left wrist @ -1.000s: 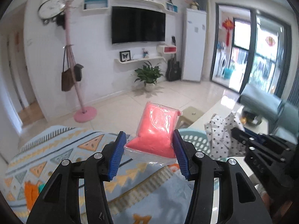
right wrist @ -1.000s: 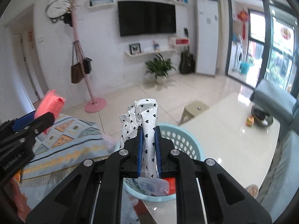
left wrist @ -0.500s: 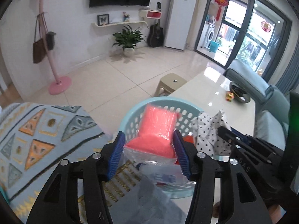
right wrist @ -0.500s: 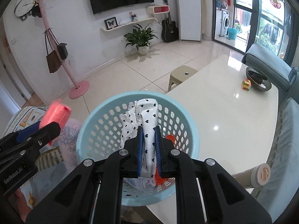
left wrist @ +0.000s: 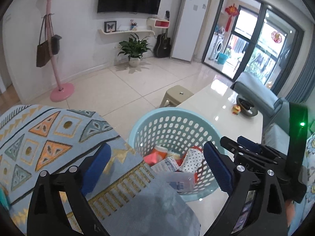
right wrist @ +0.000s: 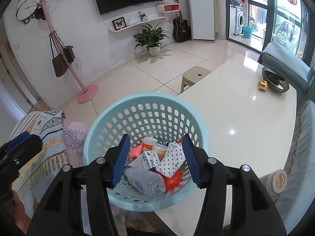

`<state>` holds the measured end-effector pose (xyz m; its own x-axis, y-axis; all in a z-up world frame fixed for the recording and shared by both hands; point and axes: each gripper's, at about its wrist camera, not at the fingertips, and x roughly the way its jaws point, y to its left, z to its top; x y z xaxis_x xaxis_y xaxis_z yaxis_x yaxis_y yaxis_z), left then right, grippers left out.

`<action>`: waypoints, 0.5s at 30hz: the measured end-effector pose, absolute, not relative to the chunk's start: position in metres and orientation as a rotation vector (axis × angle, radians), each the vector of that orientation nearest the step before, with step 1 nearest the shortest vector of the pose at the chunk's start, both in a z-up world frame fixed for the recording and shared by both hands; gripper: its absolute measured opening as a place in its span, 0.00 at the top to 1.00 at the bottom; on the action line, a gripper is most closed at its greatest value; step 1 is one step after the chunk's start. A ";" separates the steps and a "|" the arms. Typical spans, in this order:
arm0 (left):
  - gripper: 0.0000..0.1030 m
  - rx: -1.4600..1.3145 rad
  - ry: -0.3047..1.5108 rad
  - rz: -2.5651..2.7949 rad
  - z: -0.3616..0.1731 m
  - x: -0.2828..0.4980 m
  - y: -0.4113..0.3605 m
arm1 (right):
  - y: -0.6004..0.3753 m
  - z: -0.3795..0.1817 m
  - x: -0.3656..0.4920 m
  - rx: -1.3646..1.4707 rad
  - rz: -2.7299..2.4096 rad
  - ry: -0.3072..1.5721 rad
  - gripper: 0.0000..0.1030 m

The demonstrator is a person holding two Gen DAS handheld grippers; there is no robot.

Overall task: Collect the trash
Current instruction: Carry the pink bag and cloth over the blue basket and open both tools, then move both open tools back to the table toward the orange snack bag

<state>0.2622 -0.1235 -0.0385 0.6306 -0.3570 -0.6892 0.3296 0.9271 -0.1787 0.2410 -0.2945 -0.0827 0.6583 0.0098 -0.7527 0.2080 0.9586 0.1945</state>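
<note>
1. The right gripper [right wrist: 156,158] has its jaws opening, nothing pressed between the blue pads [right wrist: 121,159]. It tilts steeply down over the light-blue basket [right wrist: 110,122], and the trash shows between the pads but lies below them, on the basket floor.
2. The left gripper [left wrist: 157,169] has its jaws opening too and standing wide, with nothing between them. It points down at the basket's near-left rim, its left pad over the patterned blanket [left wrist: 39,135] beside the basket.
3. Inside the basket lie a white packet with black dots [right wrist: 171,161], a pink packet [right wrist: 135,151], a small white carton [right wrist: 146,158] with dark print too small to read, a clear plastic bottle [right wrist: 145,181] with a blue-printed label I cannot read, an orange-capped cup [right wrist: 148,143] and crumpled orange-red wrapping [right wrist: 173,178].
4. Letters are moulded into the right gripper's black arm, seen from the left wrist view; they look like "DAS", but I cannot be sure.
5. The basket stands at the near corner of the white tabletop [right wrist: 246,118].
6. Far across the tabletop from the basket sit a colourful cube [right wrist: 262,85] and, just beside it, a dark bowl [right wrist: 275,79].
7. Beyond the basket, on the floor, stands a beige stool [right wrist: 195,76].
</note>
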 end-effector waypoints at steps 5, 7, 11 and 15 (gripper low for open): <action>0.11 -0.052 0.753 -0.375 -0.022 0.244 -0.105 | -0.276 -0.062 0.230 0.255 -0.072 0.815 0.50; 0.11 -0.065 0.727 -0.365 -0.013 0.233 -0.096 | -0.263 -0.050 0.225 0.243 -0.043 0.790 0.49; 0.11 -0.092 0.676 -0.334 0.006 0.216 -0.072 | -0.237 -0.028 0.214 0.214 0.010 0.740 0.44; 0.08 -0.154 0.640 -0.320 0.017 0.192 -0.036 | -0.208 -0.004 0.203 0.156 0.052 0.681 0.36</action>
<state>0.1923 -0.0365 0.0173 0.7552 -0.3392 -0.5609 0.2448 0.9397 -0.2387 0.2034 -0.2077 -0.0040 0.7761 0.0988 -0.6229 0.0033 0.9870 0.1607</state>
